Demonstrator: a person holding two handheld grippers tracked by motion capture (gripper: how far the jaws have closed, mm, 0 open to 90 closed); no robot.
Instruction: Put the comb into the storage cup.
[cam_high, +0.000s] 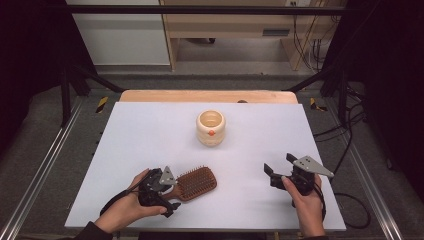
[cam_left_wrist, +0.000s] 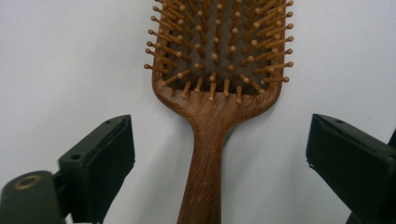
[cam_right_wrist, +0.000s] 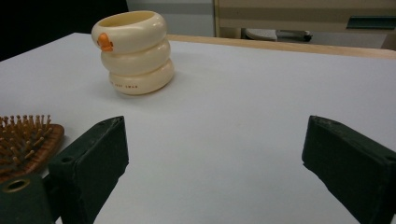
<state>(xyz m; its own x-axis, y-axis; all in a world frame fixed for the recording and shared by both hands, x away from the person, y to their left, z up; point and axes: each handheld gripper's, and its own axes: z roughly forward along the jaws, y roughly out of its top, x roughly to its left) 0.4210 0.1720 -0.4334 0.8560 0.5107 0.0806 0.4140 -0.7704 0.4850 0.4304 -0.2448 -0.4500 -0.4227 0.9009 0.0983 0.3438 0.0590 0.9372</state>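
Now hairbrush (cam_left_wrist: 210, 135) handle lies between open left gripper (cam_left_wrist: 219, 154) jaws.

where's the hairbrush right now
In the high view the hairbrush lies bristles up near the table's front edge, left of centre, its handle between the open jaws of the left gripper; the cream cup stands farther back.

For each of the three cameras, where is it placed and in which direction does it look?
High view: above the near edge, facing forward-down on the table; both hands, left hand-held gripper, right hand-held gripper.
Left gripper view: on that gripper, facing the hairbrush; open jaws.
Right gripper view: low, facing the cream cup; open jaws.
All share the hairbrush.
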